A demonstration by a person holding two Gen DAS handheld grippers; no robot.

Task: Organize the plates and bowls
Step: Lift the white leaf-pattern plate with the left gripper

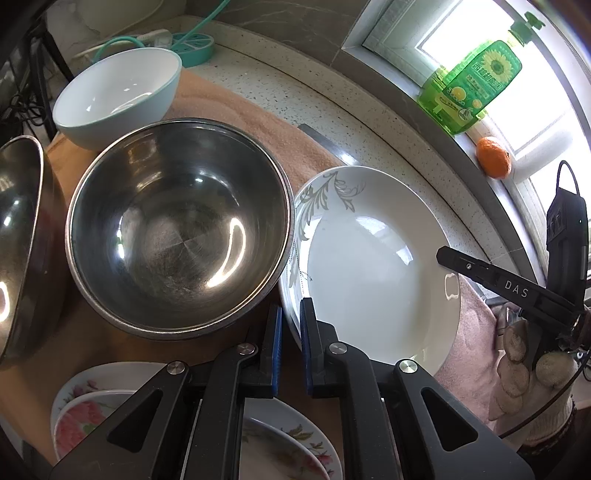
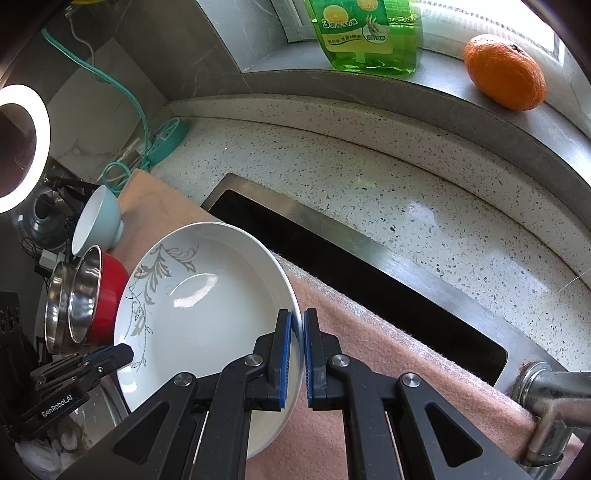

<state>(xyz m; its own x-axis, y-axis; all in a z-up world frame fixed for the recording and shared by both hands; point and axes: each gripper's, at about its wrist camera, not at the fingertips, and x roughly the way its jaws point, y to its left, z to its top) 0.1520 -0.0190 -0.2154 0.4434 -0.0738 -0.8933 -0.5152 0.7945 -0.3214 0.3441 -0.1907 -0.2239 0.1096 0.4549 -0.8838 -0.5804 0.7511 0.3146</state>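
A white deep plate with a grey leaf pattern (image 1: 373, 266) is held between both grippers above the pink towel. My left gripper (image 1: 291, 314) is shut on its left rim. My right gripper (image 2: 297, 325) is shut on its right rim, and the plate (image 2: 207, 314) fills the lower left of the right wrist view. A large steel bowl (image 1: 177, 225) sits left of the plate, with a second steel bowl (image 1: 18, 240) at the far left. A light blue bowl (image 1: 118, 92) stands behind them. Floral plates (image 1: 280, 450) lie under the left gripper.
A pink towel (image 2: 369, 332) covers the counter edge beside a dark sink slot (image 2: 332, 251). A green soap bottle (image 2: 365, 33) and an orange (image 2: 504, 72) stand on the window sill. A teal power strip (image 1: 192, 46) lies at the back. A faucet (image 2: 550, 391) is at lower right.
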